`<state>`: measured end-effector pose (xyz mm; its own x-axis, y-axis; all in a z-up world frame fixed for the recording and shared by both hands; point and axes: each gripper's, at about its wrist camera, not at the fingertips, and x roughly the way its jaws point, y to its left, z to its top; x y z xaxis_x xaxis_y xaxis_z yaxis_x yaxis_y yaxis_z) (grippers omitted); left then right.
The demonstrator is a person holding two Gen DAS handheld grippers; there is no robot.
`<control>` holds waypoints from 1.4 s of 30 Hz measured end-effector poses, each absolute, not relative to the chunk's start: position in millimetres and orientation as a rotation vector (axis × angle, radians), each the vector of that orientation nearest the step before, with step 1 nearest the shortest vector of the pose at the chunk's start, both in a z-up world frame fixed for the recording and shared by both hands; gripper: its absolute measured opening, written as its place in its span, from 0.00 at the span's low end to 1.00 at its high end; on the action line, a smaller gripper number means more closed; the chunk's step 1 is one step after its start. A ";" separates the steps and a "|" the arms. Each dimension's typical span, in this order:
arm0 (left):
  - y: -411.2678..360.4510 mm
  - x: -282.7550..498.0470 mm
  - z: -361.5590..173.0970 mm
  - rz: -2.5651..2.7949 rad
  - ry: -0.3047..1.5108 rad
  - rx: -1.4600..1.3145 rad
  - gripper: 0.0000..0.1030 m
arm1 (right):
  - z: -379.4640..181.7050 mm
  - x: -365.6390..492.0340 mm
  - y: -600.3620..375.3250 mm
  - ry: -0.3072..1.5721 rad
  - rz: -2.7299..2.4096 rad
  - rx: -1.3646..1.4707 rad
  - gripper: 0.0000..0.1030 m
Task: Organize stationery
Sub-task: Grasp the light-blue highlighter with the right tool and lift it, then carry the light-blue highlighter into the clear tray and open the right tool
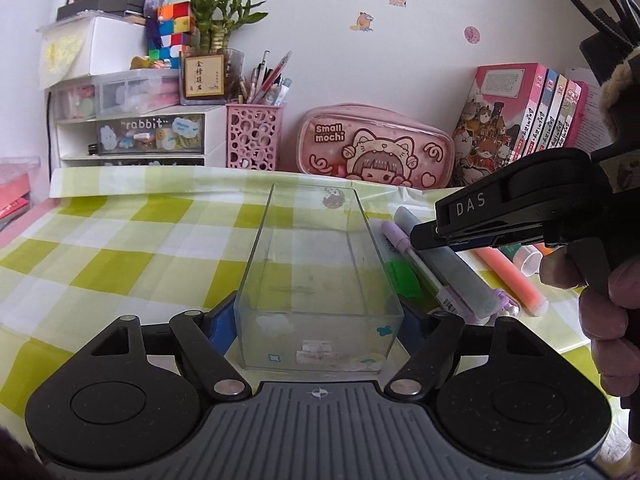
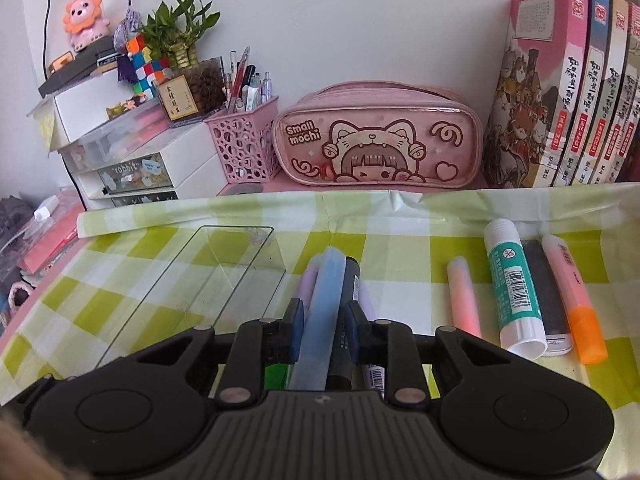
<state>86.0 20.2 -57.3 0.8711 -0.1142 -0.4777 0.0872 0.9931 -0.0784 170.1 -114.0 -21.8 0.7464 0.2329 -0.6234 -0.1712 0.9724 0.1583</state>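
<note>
The left gripper (image 1: 318, 320) clamps the near end of a clear rectangular plastic box (image 1: 316, 264) lying lengthwise ahead on the counter (image 1: 120, 240), while the right gripper (image 2: 323, 328), marked "DAS", clamps a pale blue pen (image 2: 324, 300) parallel just beside it; behind, a pink pouch (image 2: 376, 140) reads "Small mochi".

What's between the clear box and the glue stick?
Right wrist view: the right claw shut on a blue pen beside the clear box, then a pink highlighter before the glue stick.

Green-and-white checked tablecloth (image 2: 200, 280), pink pencil case (image 2: 376, 136)
</note>
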 end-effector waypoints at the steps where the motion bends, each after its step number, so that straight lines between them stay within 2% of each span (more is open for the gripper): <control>1: 21.5 83.4 -57.5 -0.105 0.497 -0.049 0.72 | -22.6 169.7 -112.2 0.695 0.218 0.083 0.24; 8: 29.4 67.3 -55.7 -0.109 0.492 -0.049 0.72 | -20.9 165.4 -104.5 0.689 0.173 0.061 0.19; 23: 38.9 53.3 -53.4 -0.123 0.495 -0.060 0.72 | -8.8 167.7 -124.8 0.726 0.241 0.402 0.19; 33: 35.1 52.3 -54.9 -0.118 0.496 -0.027 0.72 | 20.2 160.6 -122.9 0.684 0.299 0.461 0.19; 42: 33.4 50.5 -54.8 -0.110 0.491 -0.010 0.72 | 3.8 171.7 -79.9 0.834 0.415 0.476 0.19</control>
